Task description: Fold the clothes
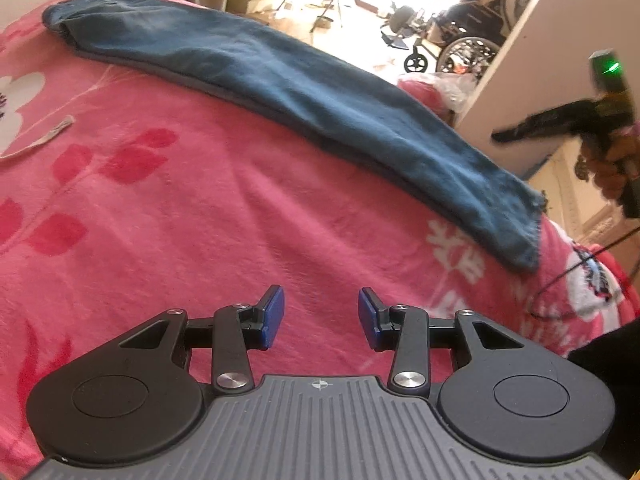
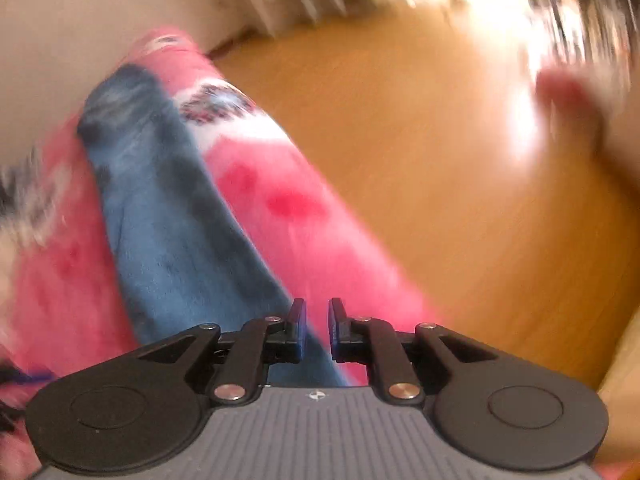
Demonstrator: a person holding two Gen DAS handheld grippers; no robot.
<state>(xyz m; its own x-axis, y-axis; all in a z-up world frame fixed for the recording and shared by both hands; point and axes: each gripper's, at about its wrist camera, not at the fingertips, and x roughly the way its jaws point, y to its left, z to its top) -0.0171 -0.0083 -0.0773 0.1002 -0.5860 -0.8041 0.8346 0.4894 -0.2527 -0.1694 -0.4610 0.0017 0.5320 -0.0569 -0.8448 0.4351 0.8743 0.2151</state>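
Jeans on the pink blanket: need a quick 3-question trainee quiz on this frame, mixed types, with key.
1. True or false: the left gripper is clamped on the jeans.
2. Multiple choice: how do the jeans lie on the pink blanket? A) crumpled in a heap B) stretched out long, legs stacked one on the other C) hanging off a chair
3. Fill in: the right gripper hovers with a narrow gap between its fingers, holding ____.

Key: 1 false, it is open and apart from the jeans; 2 B; 3 nothing.
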